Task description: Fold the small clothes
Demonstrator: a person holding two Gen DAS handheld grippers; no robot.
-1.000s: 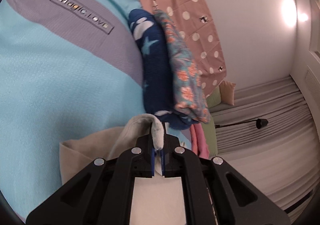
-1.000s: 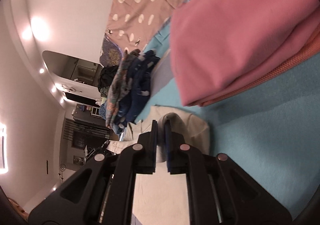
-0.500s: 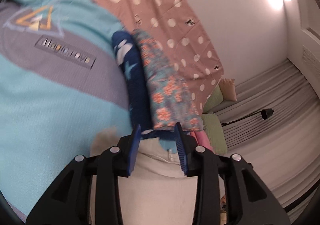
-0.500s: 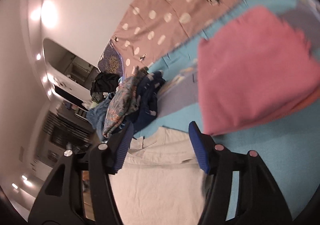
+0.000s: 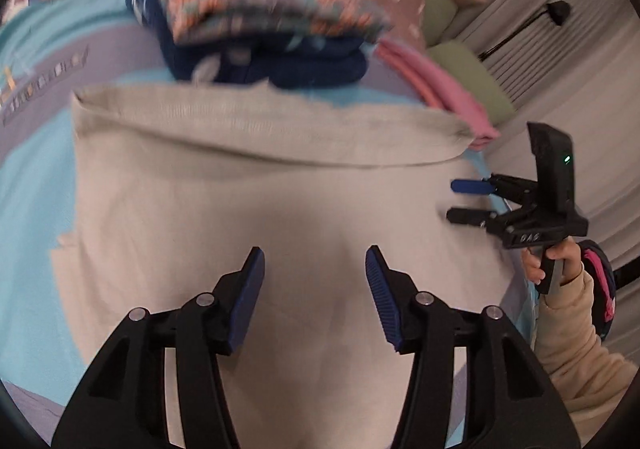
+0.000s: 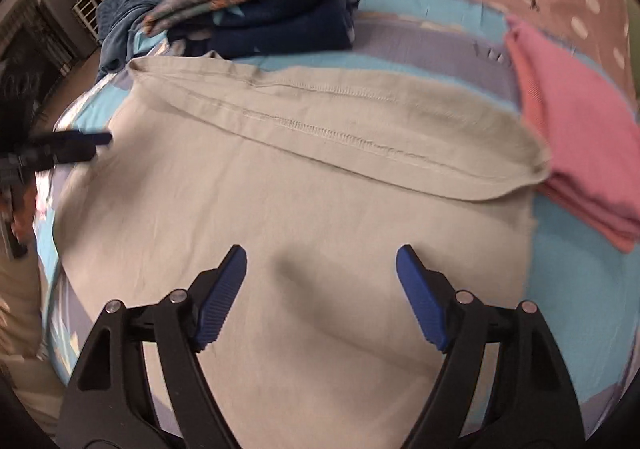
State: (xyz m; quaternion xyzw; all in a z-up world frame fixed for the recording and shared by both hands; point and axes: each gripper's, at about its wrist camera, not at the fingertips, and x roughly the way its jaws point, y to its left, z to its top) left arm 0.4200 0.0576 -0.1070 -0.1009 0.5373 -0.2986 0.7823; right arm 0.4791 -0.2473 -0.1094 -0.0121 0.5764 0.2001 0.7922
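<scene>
The left gripper [image 5: 315, 281] hangs over a beige garment [image 5: 256, 185] with its jaws opening and nothing between the blue pads; the right gripper [image 6: 320, 281] does the same, spread wider, its jaws also opening over bare cloth. Neither has hold of anything. The garment lies spread on a turquoise and lilac bed cover [image 6: 580, 289], its far edge turned back toward the grippers in a stitched flap [image 6: 332, 121] that runs the width of the piece. Beyond it sits a stack of folded clothes [image 6: 280, 13] — a floral piece on top of navy ones — and a folded pink garment [image 6: 576, 121] lies just beside the flap's right end. In the left view the right gripper shows at the garment's right edge, held by a hand [image 5: 554, 265] in a cream sleeve. The step in hand looks like the release after one fold, with the piece only partly folded. The next move probably calls for fresh holds on an edge or on two corners — each pad needs to get under a single layer cleanly, so that the flap already made is not dragged open.
</scene>
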